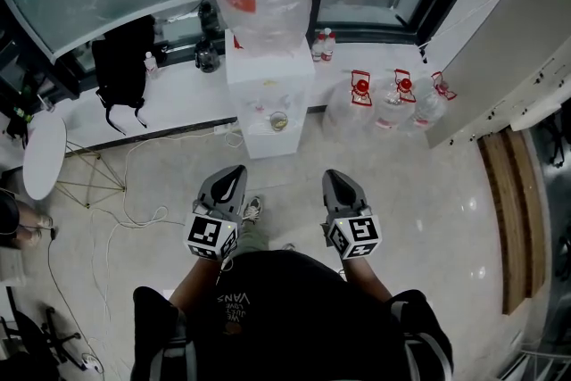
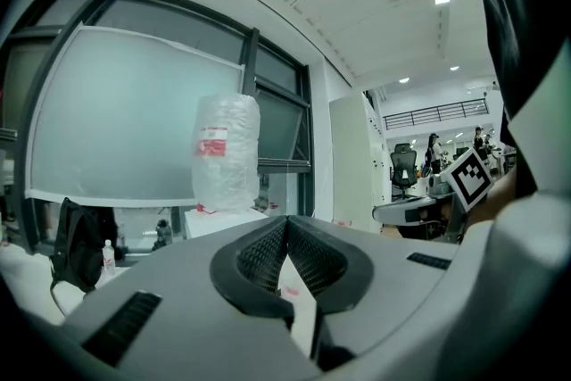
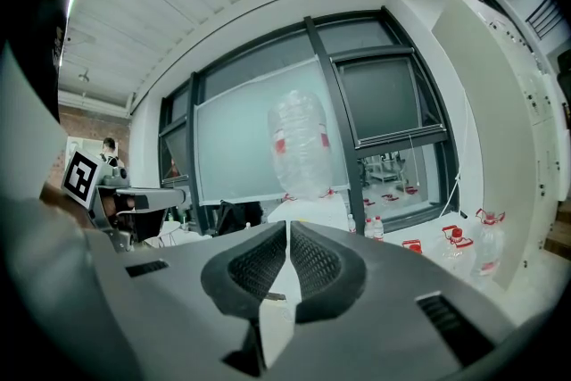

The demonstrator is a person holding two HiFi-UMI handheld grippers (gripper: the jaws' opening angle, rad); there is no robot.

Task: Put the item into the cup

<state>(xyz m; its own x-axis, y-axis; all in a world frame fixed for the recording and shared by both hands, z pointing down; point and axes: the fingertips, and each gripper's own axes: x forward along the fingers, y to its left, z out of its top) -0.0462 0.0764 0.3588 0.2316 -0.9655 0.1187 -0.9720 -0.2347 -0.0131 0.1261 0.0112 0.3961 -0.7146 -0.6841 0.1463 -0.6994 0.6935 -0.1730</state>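
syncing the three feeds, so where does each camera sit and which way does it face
Head view: on the person's head, looking steeply down at the floor and water dispenser; shows their dark shirt, left gripper and right gripper.
Left gripper view: on the left gripper, looking forward along its closed jaws at the dispenser's bottle; right gripper's marker cube at right.
Right gripper view: on the right gripper, looking forward along closed jaws; left gripper's marker cube at left.
Shared: both gripper views show that bottle.
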